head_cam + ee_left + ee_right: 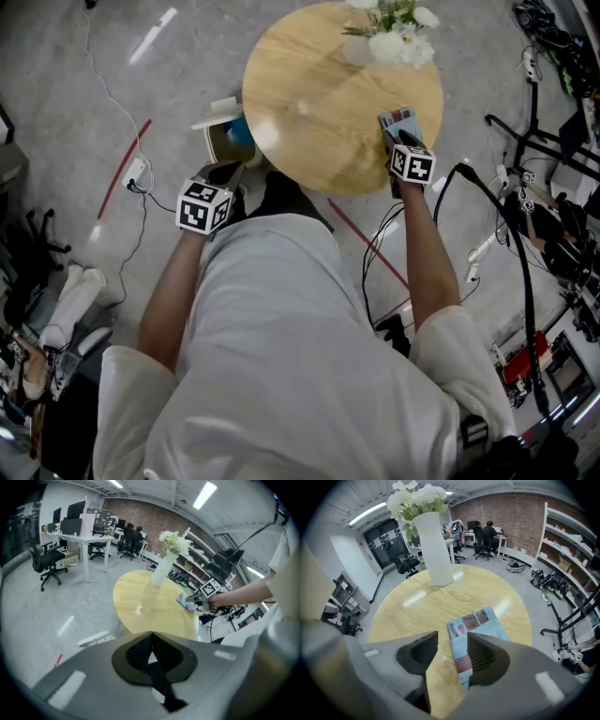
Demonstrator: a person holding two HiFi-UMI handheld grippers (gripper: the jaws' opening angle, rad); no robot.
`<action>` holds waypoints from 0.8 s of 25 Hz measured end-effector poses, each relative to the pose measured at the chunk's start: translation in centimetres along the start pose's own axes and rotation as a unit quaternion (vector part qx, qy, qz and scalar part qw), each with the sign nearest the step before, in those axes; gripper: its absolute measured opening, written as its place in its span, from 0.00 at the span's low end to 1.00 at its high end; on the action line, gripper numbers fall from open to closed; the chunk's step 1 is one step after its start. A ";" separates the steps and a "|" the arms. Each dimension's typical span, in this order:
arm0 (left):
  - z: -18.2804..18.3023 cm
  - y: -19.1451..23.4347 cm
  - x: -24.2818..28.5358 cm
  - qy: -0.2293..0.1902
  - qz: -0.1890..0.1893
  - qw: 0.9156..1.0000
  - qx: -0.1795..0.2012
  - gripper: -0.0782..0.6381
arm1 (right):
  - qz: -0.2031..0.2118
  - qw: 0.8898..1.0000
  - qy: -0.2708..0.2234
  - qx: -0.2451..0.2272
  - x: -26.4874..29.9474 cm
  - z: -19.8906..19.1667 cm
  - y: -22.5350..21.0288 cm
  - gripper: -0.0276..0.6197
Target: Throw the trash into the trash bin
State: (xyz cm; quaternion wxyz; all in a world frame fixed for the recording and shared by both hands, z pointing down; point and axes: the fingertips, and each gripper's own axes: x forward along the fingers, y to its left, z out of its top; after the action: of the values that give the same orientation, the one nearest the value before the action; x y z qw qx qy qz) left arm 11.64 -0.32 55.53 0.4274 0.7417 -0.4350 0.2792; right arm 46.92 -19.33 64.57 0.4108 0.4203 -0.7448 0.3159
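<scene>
The right gripper (452, 653) is set open astride the packet's (480, 623) edge for pickup; the left gripper (150, 656) is held closed, empty.

Packet (480, 623) on table (309, 122), vase (433, 545) behind it, bin (228, 142) on floor at table's left
</scene>
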 end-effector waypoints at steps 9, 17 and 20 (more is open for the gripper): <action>-0.6 0.5 0.7 0.007 0.004 1.000 -0.019 0.12 | -0.017 0.999 0.036 0.011 2.4 -0.4 -2.5 0.50; 0.0 0.7 1.6 0.014 0.002 0.999 -0.033 0.12 | -0.015 0.997 0.072 0.003 4.5 -1.2 -3.1 0.62; 0.1 0.8 1.8 0.016 0.000 0.999 -0.036 0.12 | -0.023 0.997 0.070 0.002 4.7 -1.0 -3.4 0.62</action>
State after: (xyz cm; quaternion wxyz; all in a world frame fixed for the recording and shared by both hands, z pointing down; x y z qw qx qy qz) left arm 11.78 -1.28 57.19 0.4610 0.7212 -0.4378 0.2750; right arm 48.82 -21.72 69.59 0.4687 0.4150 -0.7035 0.3364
